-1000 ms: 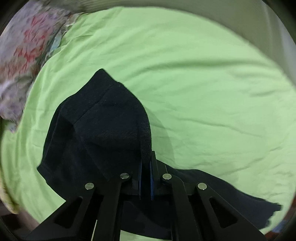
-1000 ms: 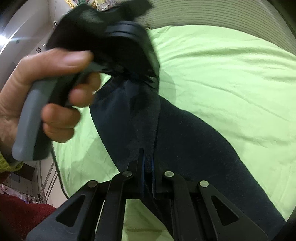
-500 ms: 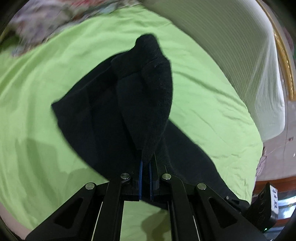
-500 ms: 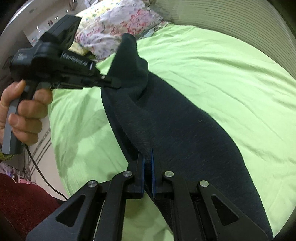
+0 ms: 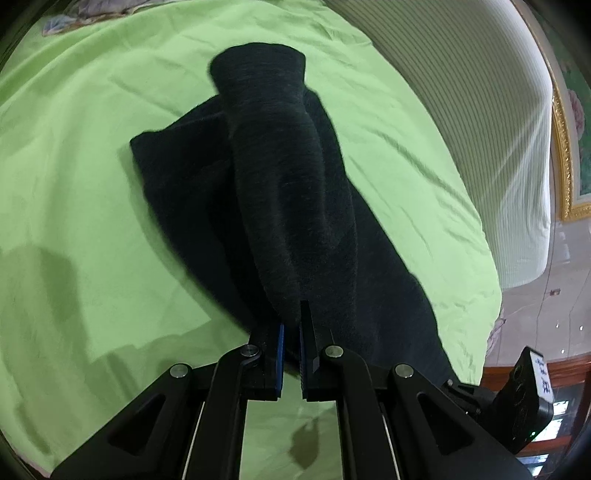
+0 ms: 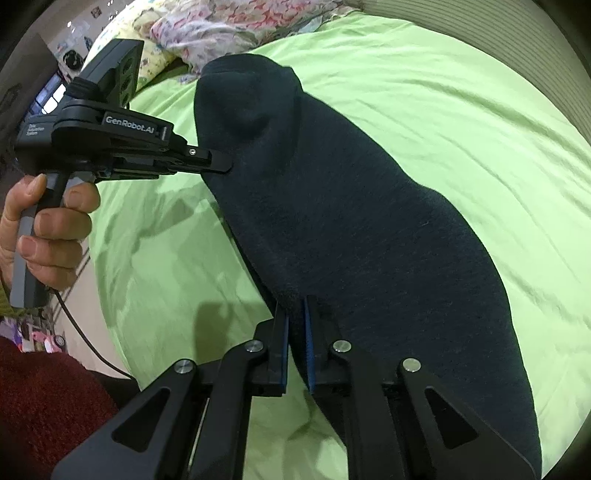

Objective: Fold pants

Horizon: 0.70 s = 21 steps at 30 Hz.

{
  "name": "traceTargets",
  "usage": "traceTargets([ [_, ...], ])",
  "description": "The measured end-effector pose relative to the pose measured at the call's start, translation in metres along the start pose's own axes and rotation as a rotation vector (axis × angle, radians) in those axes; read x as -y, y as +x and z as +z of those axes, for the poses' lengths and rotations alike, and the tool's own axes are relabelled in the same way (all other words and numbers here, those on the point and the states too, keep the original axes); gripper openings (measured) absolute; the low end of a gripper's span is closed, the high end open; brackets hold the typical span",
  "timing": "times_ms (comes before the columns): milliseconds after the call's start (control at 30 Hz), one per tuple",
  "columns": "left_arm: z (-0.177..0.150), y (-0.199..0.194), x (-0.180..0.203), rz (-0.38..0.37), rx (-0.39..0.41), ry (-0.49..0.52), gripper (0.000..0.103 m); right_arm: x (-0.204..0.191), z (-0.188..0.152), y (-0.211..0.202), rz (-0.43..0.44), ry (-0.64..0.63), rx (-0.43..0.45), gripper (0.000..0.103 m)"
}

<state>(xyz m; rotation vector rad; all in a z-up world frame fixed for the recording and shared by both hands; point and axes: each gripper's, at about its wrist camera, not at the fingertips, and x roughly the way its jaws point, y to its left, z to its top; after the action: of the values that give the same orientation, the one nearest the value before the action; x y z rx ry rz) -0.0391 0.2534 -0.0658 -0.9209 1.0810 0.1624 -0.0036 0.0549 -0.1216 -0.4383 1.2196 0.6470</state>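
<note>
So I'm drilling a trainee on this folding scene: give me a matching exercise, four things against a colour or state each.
Things:
1. pants
2. bed sheet
3. left tongs
4. pillow

Descriptions:
A. light green, wrinkled
B. floral print
C. dark navy, draped over itself
D. clamped on a fabric edge

Pairs: 1-C, 2-A, 3-D, 4-B
</note>
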Motion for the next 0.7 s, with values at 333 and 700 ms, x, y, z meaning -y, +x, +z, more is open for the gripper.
traceTargets([
  [333,0.007,-0.022,-0.017,0.064,0.043,0.0,0.038,0.025,0.008,0.0,0.035,0.087,-0.039,0.021],
  [700,0.036,-0.023,-0.046,0.136,0.032,-0.114,0.058,0.057,0.011,-0.038,0.079,0.266,0.103,0.051],
])
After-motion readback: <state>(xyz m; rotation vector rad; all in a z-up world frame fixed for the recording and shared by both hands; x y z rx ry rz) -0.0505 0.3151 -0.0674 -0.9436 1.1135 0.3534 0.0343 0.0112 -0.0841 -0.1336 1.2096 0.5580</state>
